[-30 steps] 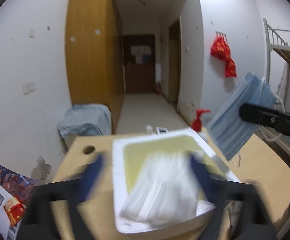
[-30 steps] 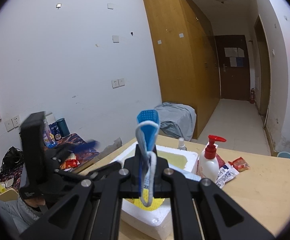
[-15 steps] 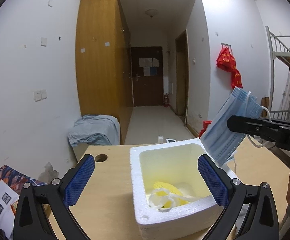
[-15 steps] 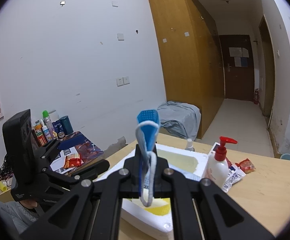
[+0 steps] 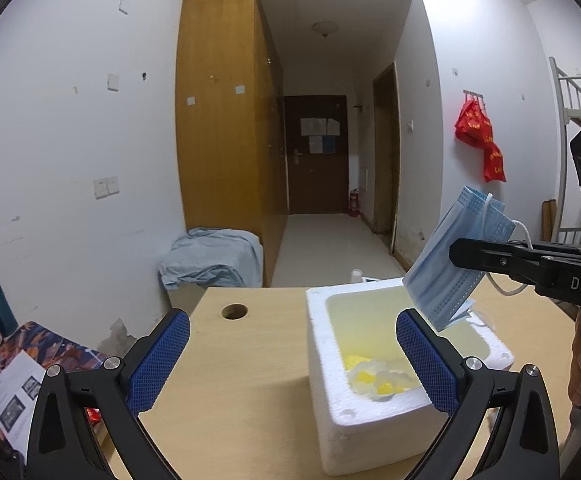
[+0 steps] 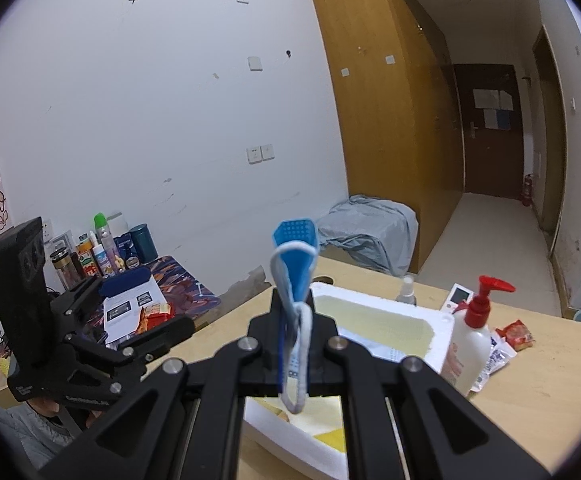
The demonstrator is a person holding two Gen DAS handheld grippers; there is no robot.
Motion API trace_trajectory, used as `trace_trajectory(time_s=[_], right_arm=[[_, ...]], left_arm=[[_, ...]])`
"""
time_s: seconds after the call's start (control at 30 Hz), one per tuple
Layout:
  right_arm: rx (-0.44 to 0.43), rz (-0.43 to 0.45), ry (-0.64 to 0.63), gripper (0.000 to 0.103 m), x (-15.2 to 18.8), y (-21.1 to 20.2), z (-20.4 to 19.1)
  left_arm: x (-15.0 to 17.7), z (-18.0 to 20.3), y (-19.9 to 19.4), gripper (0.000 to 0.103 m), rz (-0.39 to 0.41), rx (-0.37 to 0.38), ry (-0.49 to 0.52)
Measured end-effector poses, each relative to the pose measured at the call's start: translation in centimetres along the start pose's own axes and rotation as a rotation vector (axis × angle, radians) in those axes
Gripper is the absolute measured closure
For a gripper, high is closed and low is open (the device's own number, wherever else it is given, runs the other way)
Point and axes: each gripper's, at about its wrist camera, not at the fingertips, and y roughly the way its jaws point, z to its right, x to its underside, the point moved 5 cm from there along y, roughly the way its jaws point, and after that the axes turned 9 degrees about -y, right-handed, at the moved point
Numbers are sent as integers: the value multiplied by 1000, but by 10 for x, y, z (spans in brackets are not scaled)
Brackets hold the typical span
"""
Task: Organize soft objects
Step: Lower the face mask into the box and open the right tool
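The right gripper (image 6: 292, 344) is clamped on a blue face mask (image 5: 450, 256), pinching it near its upper edge so that the pleated body hangs free above the far right corner of the white foam box (image 5: 330, 364); held this way, it looks ready to be lowered straight into the box, which seems to serve as the bin for soft things. Crumpled white and yellow material (image 5: 374, 378) already lies in the box bottom. The left gripper (image 5: 290, 356) is spread wide and holds nothing, its blue pads low over the counter (image 5: 250, 360) on either side of the box's near left wall, probably to steady the box or reach inside. The only legible writing is "DAS" on the right gripper's black body; labels on the pump bottle (image 6: 472, 344) and snack packets (image 6: 514, 334) are too small to read.
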Motion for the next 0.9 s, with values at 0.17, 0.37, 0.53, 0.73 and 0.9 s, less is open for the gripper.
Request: trace_trajectory(time_s=[0.17,0.37,0.53,0.73,0.9], right_arm=[[-9,-17,5,94,1,11,-2],[-7,-49,3,94,5,21,-2],[12,-72,9,75,9,24,-2],[58,-66,-17,11,9,18,-6],[62,-68,-26,11,10,16,-8]], left_arm=[[1,-6,-5,0,3,-23,-3],[2,-12,-6,0,0,-38,-11],[3,-13,-7,0,-7,-42,-20],[2,-17,-10,0,1,-46,-29],[1,-14,-9,0,-8,-41,-20]])
